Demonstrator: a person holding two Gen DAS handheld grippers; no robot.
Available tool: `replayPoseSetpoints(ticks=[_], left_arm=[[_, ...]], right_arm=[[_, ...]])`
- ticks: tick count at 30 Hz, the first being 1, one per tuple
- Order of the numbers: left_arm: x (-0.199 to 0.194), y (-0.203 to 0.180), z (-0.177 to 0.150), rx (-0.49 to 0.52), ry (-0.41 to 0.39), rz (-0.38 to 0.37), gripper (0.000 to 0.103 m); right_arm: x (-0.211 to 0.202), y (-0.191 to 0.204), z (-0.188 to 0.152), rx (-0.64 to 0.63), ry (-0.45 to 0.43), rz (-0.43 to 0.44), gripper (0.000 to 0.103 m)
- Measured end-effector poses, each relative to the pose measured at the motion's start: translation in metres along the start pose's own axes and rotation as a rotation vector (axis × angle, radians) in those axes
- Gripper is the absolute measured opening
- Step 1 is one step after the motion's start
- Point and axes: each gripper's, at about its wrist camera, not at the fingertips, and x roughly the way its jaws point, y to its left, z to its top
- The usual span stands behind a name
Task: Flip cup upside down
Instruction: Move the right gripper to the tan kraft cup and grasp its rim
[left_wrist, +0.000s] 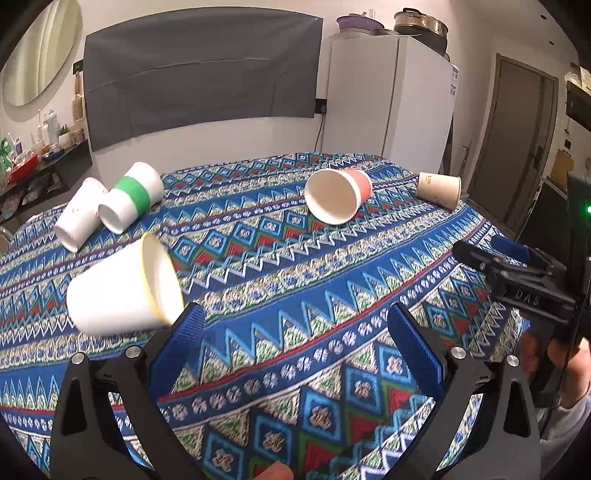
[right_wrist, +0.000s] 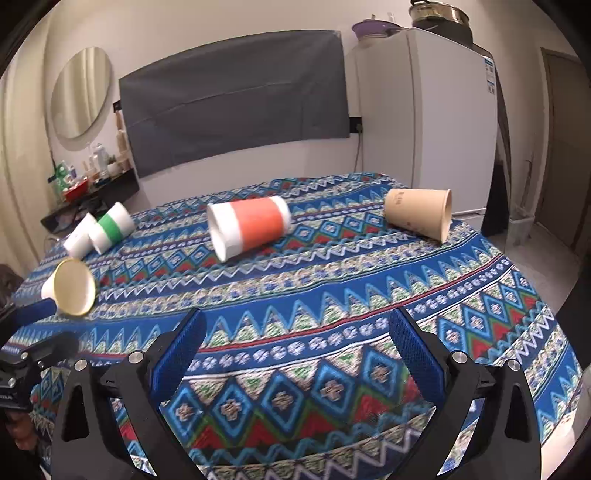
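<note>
Several paper cups lie on their sides on a patterned blue tablecloth (left_wrist: 295, 295). A white cup with a yellow rim (left_wrist: 122, 288) lies just left of my left gripper (left_wrist: 295, 328), which is open and empty; the cup also shows in the right wrist view (right_wrist: 72, 286). A white cup with an orange band (left_wrist: 338, 195) (right_wrist: 247, 225) lies mid-table. A tan cup (left_wrist: 439, 190) (right_wrist: 421, 212) lies at the far right. A green-banded cup (left_wrist: 131, 195) (right_wrist: 110, 227) and a plain white cup (left_wrist: 79, 214) (right_wrist: 77, 236) lie at the far left. My right gripper (right_wrist: 297, 332) is open and empty above the cloth.
A white fridge (left_wrist: 391, 99) stands behind the table on the right. A grey cloth (left_wrist: 199, 70) hangs on the back wall. A cluttered shelf (left_wrist: 33, 155) is at the left. The right gripper's body (left_wrist: 524, 288) shows at the table's right edge.
</note>
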Motion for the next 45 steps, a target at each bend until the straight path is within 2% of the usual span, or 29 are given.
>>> replayPoseSetpoints(ticks=[5,11,18,22,30,31,34,36,38,40,41,45], left_arm=[[0.01,-0.012,0.015,0.013,0.025,-0.039,0.097],[0.023,-0.023,0.035,0.066,0.045,-0.021,0.097],[0.043,-0.032,0.048,0.103,0.081,-0.041,0.097],[0.053,-0.035,0.05,0.118,0.103,-0.037,0.097],[0.066,-0.033,0.046,0.118,0.121,-0.051,0.097],[0.067,-0.032,0.045,0.114,0.127,-0.057,0.097],[0.071,-0.031,0.042,0.116,0.139,-0.059,0.097],[0.073,-0.032,0.042,0.13,0.139,-0.049,0.097],[0.074,-0.034,0.042,0.134,0.143,-0.053,0.097],[0.075,-0.034,0.042,0.135,0.145,-0.063,0.097],[0.074,-0.033,0.042,0.136,0.144,-0.061,0.097],[0.072,-0.032,0.043,0.126,0.139,-0.057,0.097]], right_arm=[[0.014,-0.023,0.02,0.001,0.027,-0.065,0.095],[0.037,-0.055,0.043,-0.032,0.077,-0.124,0.095],[0.068,-0.119,0.069,0.067,0.152,-0.1,0.095],[0.086,-0.14,0.076,0.088,0.182,-0.093,0.095],[0.127,-0.149,0.092,0.057,0.252,-0.093,0.093],[0.133,-0.149,0.093,0.048,0.261,-0.079,0.091],[0.145,-0.153,0.094,0.057,0.281,-0.056,0.056],[0.151,-0.159,0.094,0.103,0.286,0.002,0.049],[0.151,-0.158,0.092,0.103,0.278,0.026,0.025],[0.15,-0.156,0.091,0.107,0.279,0.068,0.011],[0.148,-0.154,0.09,0.109,0.278,0.078,0.007],[0.131,-0.14,0.088,0.076,0.262,0.092,0.004]])
